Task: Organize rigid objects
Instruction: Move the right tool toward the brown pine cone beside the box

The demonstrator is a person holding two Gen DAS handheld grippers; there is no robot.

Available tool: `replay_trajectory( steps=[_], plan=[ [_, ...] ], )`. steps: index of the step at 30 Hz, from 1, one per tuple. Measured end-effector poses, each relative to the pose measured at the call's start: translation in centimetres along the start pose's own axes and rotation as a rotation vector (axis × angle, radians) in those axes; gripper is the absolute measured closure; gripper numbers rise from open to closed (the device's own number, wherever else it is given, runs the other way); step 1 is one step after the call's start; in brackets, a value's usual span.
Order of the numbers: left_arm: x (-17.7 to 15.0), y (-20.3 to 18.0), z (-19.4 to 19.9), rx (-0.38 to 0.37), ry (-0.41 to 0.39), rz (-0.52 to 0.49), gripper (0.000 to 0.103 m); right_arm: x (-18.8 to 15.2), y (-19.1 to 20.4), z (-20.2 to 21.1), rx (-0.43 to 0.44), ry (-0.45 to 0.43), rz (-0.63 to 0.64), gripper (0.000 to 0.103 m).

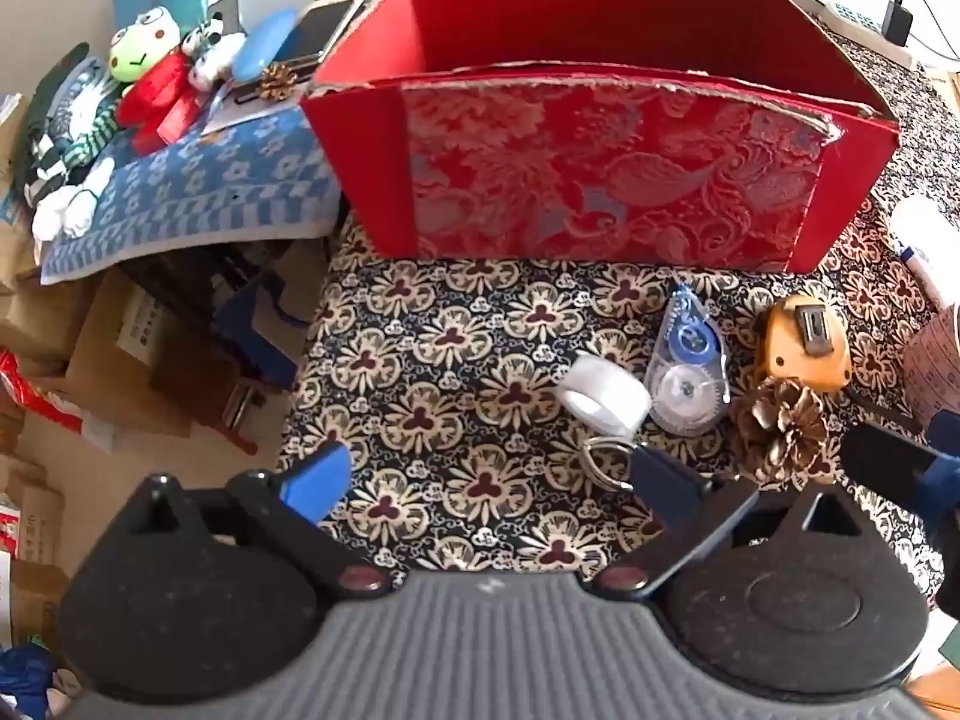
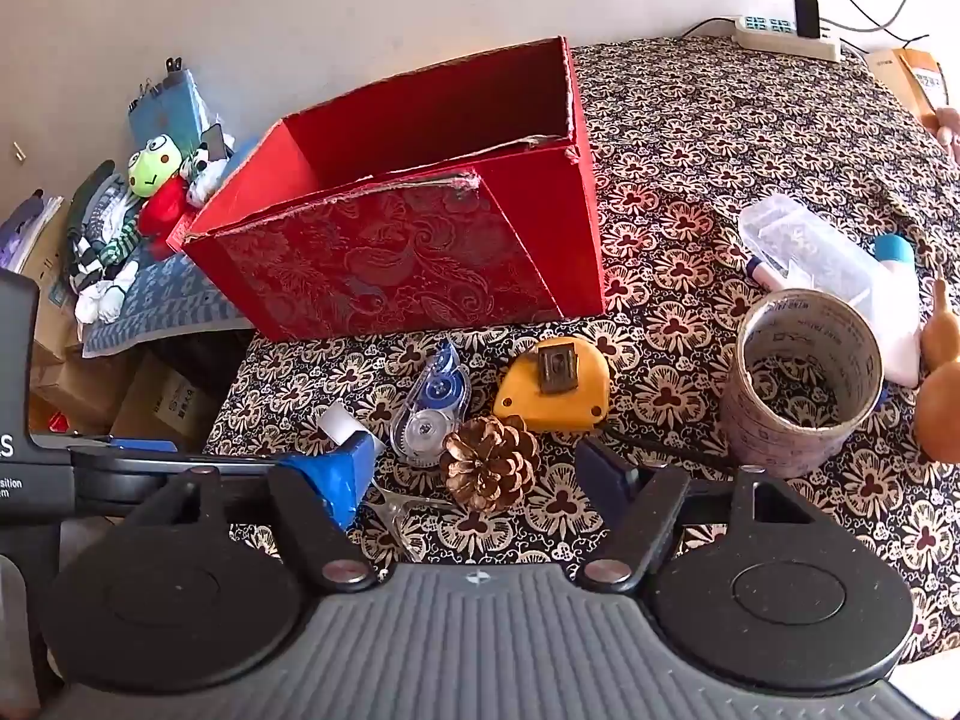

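Note:
An open red brocade box (image 1: 600, 180) (image 2: 390, 264) stands on the patterned cloth. In front of it lie a white tape roll (image 1: 603, 399) (image 2: 336, 417), a clear and blue correction tape (image 1: 690, 372) (image 2: 429, 408), a yellow tape measure (image 1: 804, 348) (image 2: 555, 384), a golden pine cone (image 1: 780, 432) (image 2: 489, 462) and a metal ring clip (image 1: 606, 462) (image 2: 396, 504). My left gripper (image 1: 486, 480) is open over bare cloth, its right finger beside the ring clip. My right gripper (image 2: 474, 480) is open, with the pine cone between its fingers and touching neither.
A stack of wide tape rolls (image 2: 804, 384), a clear plastic case (image 2: 810, 246), a glue bottle (image 2: 894, 300) and an orange gourd (image 2: 942, 396) sit at the right. Plush toys (image 1: 150, 78) lie on a blue towel left of the box. The table's left edge drops to cardboard boxes (image 1: 120, 348).

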State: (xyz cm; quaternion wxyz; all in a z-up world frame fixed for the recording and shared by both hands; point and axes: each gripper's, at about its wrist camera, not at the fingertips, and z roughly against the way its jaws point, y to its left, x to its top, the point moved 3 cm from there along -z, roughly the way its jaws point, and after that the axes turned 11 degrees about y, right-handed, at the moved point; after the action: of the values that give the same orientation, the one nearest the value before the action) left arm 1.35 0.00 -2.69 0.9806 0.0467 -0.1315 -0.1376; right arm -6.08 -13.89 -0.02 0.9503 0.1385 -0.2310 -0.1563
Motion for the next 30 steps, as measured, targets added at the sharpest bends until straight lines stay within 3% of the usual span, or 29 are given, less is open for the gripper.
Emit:
replay_trajectory(
  steps=[6, 20, 24, 26, 30],
  plan=[
    [0.2, 0.2, -0.1, -0.006, -0.003, -0.015, 0.003, 0.9, 0.3, 0.2, -0.008, -0.001, -0.011, 0.046],
    [0.0, -0.2, 0.1, 0.031, -0.058, -0.061, 0.003, -0.4, 0.2, 0.4, -0.071, -0.005, -0.050, 0.050],
    [-0.1, -0.2, -0.2, -0.011, -0.060, -0.074, 0.003, -0.8, -0.4, 0.7, -0.146, 0.040, -0.070, 0.052],
    [-0.3, -0.1, -0.4, -0.044, -0.078, -0.082, 0.003, -0.7, -0.7, 0.7, -0.119, 0.023, -0.096, 0.053],
    [-0.6, 0.1, -1.1, -0.271, -0.096, -0.084, 0.003, -0.7, -1.8, 0.5, -0.093, -0.012, -0.115, 0.056]
  ],
)
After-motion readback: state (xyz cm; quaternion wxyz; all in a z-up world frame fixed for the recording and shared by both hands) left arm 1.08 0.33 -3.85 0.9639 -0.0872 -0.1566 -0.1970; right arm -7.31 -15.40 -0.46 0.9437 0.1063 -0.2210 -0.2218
